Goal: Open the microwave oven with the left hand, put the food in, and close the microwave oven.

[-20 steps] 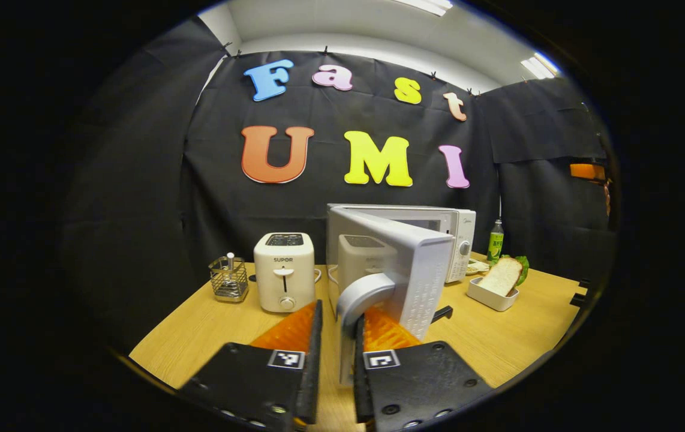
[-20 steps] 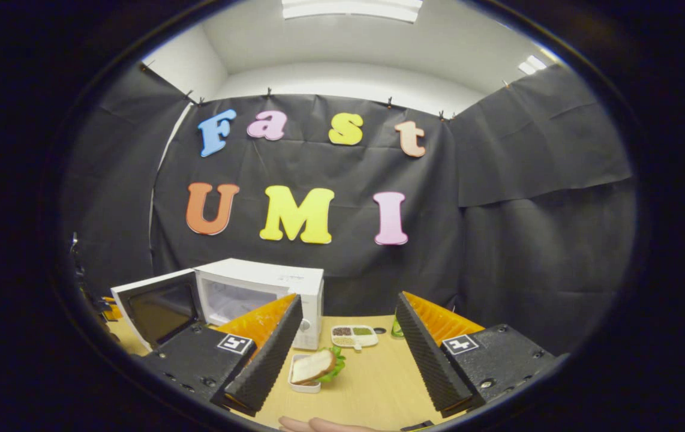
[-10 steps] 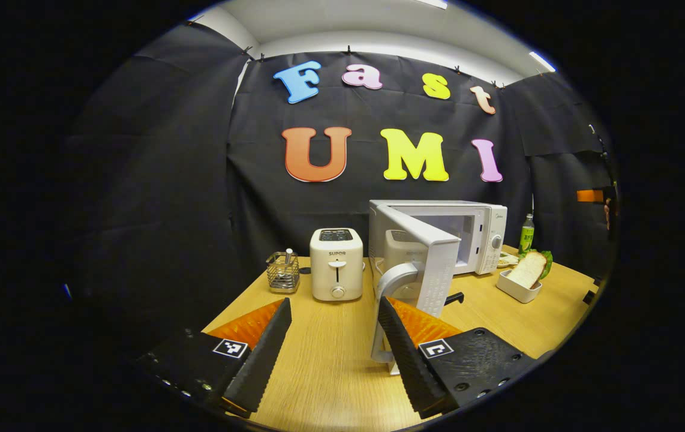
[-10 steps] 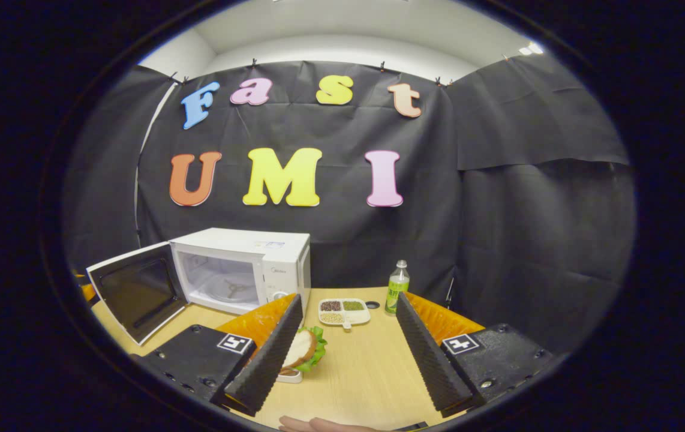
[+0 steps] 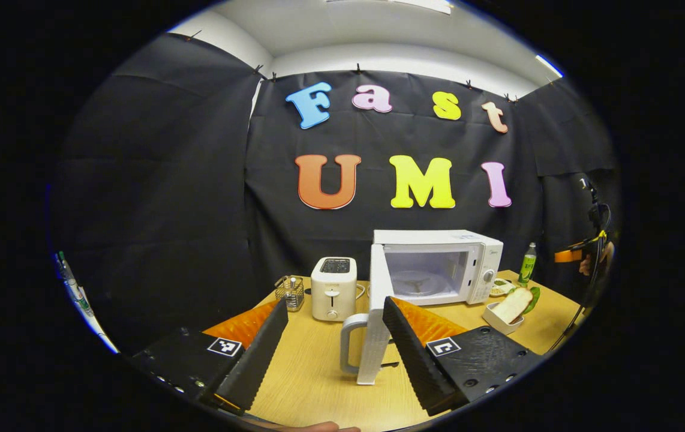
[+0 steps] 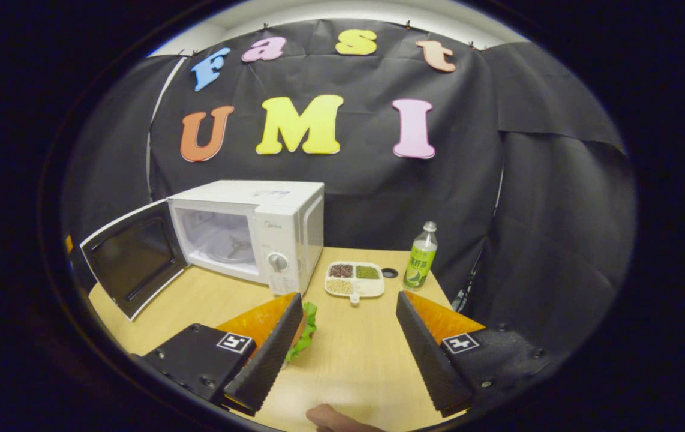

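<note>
A white microwave (image 5: 438, 264) stands at the table's (image 5: 312, 384) back edge, its door (image 5: 375, 324) swung wide open. Both the left gripper (image 5: 333, 354) and right gripper (image 6: 348, 354) are spread wide, holding nothing. The sandwich (image 5: 513, 304) sits in a white dish near the table's right edge.

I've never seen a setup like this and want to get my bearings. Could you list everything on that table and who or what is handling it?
White box microwave: one, back of the wooden table, door swung open.
White two-slot toaster: one, left of the microwave.
Small wire basket: one, silver, beside the toaster.
Sandwich in a white tray: one, bread and green lettuce, right of the microwave.
White divided dish of grains: one, near the microwave.
Green drink bottle: one, back right.
Left hand-held gripper: one, open, facing the door.
Right hand-held gripper: one, open, by the sandwich.
</note>
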